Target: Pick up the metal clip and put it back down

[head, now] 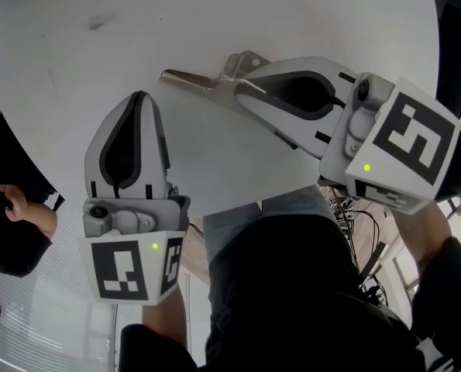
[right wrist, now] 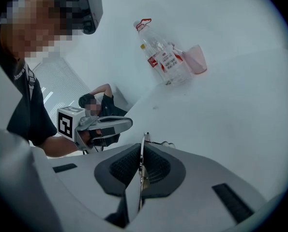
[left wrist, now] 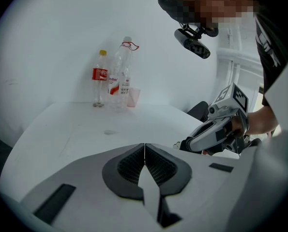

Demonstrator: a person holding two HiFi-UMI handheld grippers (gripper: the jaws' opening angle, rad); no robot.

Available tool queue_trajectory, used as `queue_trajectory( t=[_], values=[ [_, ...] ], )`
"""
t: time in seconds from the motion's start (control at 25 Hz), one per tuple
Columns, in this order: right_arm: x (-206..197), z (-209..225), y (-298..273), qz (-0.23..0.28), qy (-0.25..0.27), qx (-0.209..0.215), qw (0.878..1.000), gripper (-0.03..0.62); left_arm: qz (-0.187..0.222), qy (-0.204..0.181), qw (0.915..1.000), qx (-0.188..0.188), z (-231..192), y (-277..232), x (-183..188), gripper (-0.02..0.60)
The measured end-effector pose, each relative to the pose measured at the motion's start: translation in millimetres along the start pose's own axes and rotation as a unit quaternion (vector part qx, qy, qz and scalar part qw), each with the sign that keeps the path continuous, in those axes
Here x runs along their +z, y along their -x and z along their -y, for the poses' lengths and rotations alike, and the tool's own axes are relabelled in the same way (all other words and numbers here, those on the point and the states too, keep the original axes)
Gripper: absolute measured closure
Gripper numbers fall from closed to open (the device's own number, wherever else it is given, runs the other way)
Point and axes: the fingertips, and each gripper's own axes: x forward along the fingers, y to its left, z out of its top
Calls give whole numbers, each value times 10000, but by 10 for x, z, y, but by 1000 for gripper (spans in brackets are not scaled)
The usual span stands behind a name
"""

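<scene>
The metal clip (head: 190, 79) is a flat silver strip with wire loops at its near end, lying over the white table (head: 292, 14). My right gripper (head: 236, 84) reaches in from the right and is shut on the clip's near end. In the right gripper view the clip (right wrist: 143, 161) shows as a thin metal edge pinched between the pads. Whether the clip touches the table I cannot tell. My left gripper (head: 139, 98) points away from me at the lower left, shut with nothing in it, a hand's width from the clip. Its pads (left wrist: 134, 166) meet in the left gripper view.
At the table's far side stand a cola bottle (left wrist: 100, 76), a clear bottle (left wrist: 122, 71) and a pink cup (left wrist: 134, 96). The bottle (right wrist: 163, 57) and cup (right wrist: 197, 59) also show in the right gripper view. A bystander (head: 13, 223) is beyond the table's left edge.
</scene>
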Motion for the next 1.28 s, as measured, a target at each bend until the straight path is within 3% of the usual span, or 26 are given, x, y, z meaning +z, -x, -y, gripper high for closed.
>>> queue_trajectory(
  t=[0.64,0.96,1.12,1.28],
  values=[
    [24,30,10,21,-25,-112,9999,562,150,3,9998,-105,45,25,28,561],
    [-88,193,-89,-42,-140,-99,9998,558,-163,85,9998,-91,1,-125,-99,561],
    [-94,198,-80,-24,-180,-81,9998,483,-172,56,9998,-69,-8,-134,-90,561],
    [-34,199,-42,66,-170,-212,9996,481,-202,29,9998,-24,-5,-93,-66,561]
  ],
)
